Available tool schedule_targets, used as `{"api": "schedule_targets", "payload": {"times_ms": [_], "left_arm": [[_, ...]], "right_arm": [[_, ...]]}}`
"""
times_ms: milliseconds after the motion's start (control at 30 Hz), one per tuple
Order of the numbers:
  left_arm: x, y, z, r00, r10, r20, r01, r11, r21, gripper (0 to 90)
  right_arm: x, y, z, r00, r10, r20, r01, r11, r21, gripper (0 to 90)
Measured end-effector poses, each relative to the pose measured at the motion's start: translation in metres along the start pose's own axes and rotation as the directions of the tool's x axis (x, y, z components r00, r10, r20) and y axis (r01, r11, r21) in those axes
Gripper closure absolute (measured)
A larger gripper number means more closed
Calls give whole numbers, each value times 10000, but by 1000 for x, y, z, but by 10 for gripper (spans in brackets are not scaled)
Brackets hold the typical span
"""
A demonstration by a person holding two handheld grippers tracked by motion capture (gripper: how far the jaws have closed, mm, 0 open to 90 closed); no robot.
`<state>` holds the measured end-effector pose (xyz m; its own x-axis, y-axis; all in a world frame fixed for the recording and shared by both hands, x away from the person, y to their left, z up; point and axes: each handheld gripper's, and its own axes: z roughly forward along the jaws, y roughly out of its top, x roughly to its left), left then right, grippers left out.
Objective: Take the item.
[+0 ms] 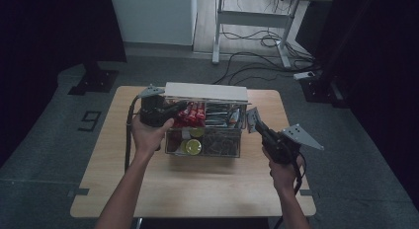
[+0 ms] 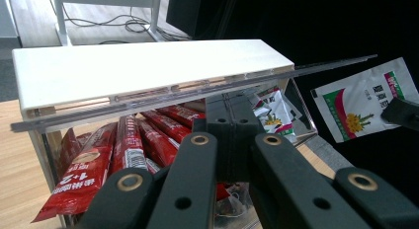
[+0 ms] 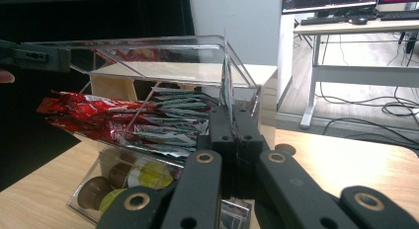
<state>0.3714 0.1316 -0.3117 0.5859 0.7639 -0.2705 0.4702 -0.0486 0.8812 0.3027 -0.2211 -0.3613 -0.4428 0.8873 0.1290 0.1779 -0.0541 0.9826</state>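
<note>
L gripper [image 1: 180,107], far left of the clear box [image 1: 217,154]: jaws pinched shut on the edge of the clear lid [image 3: 148,51] and holding it propped up. The box sits mid-table [image 1: 197,189]. Red stick packs [image 1: 193,114] fill the far-left bay, round pods [image 1: 192,146] the near-left one, and green-white sachets [image 3: 180,108] lie in the far-right bay.

R gripper [image 1: 257,124], just right of the box: jaws closed narrow on one loose sachet [image 2: 360,103], clamped by its lower end. The sachet hangs in the air beside the box's right wall, not yet over the opening.

Step in hand, as I read it: drop the sachet in w/ its likes, far-right bay.
- Keep the L hand steady and the lid high; the gap is tight.
- Bring the R hand left, over the right wall and under the lid edge.
- Tilt the sachet to lie along the stack, then let go low so it doesn't flip into the next bay.

Sachet pose: stands on edge, long axis approx upright, leaning a bit. Its free end points up and its printed face turns left toward the box.
</note>
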Motion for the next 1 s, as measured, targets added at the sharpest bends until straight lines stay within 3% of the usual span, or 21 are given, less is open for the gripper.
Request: {"api": "schedule_targets", "payload": {"times_ms": [1000], "left_arm": [[-2,0,0,10000,32,-8,-32,10000,11,900]], "right_arm": [[-19,-20,-20,9993,306,229,-307,9995,3,890]]}}
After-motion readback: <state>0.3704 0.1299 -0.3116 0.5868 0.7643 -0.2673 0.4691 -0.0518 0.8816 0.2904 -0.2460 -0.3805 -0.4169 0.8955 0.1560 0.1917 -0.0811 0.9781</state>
